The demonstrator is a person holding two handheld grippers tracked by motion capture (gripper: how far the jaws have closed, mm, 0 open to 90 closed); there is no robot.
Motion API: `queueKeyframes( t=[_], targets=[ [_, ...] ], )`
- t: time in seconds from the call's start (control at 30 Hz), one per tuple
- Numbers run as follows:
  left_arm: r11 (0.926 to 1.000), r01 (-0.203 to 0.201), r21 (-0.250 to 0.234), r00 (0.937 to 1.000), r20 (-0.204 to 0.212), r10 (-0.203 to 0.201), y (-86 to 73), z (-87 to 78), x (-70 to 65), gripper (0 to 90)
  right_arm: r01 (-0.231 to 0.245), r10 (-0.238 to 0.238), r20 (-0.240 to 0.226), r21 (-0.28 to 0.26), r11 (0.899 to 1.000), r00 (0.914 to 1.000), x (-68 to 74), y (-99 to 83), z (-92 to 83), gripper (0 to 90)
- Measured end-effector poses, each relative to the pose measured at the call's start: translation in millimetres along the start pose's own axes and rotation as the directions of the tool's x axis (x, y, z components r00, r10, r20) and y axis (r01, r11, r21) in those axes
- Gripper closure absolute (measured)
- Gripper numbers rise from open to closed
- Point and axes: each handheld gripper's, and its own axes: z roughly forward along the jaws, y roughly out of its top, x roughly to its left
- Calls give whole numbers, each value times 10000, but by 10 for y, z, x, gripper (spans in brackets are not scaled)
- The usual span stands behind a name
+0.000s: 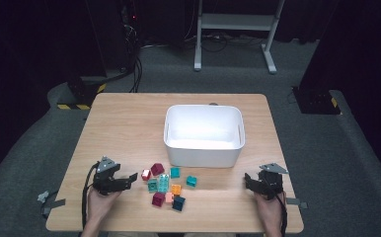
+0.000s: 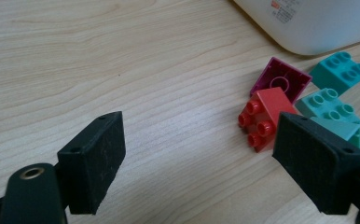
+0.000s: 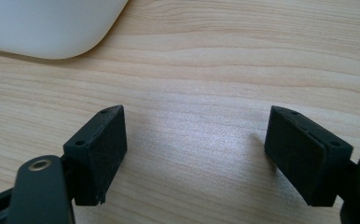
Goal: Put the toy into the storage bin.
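Both black two-jaw grippers sit released at the frame's bottom edge.
Left gripper (image 1: pixel 129 180) gapes beside the small red studded plastic brick (image 1: pixel 146 174) at lower centre; right gripper (image 1: pixel 248 180) spreads over bare wooden table (image 1: pixel 124 123).

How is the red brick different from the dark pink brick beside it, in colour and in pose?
The red brick is bright red and lies on its side, studs facing sideways. The dark pink brick is magenta and tipped up, showing its hollow underside. Both are small studded toy bricks on the wooden table, lying close together.
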Motion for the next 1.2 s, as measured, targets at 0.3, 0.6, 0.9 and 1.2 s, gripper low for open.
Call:
queueKeyframes(
  t=[0.3, 0.6, 0.9, 1.2],
  targets=[
    [9999, -108, -85, 9997, 214, 109, 47, 8, -73, 172, -9, 9, 3, 3, 10000, 10000, 0, 0, 0, 207],
    [9996, -255, -138, 9988, 407, 260, 107, 43, -166, 174, -7, 7, -2, 0, 10000, 10000, 1, 0, -1, 208],
    [9989, -451, -156, 9976, 510, 458, 166, 62, -218, 175, -15, 15, -6, 8, 10000, 10000, 2, 0, -2, 212],
    [9980, -609, -170, 9953, 748, 620, 271, 85, -305, 175, -43, 43, 0, 13, 10000, 10000, 5, -2, -4, 212]
  ],
)
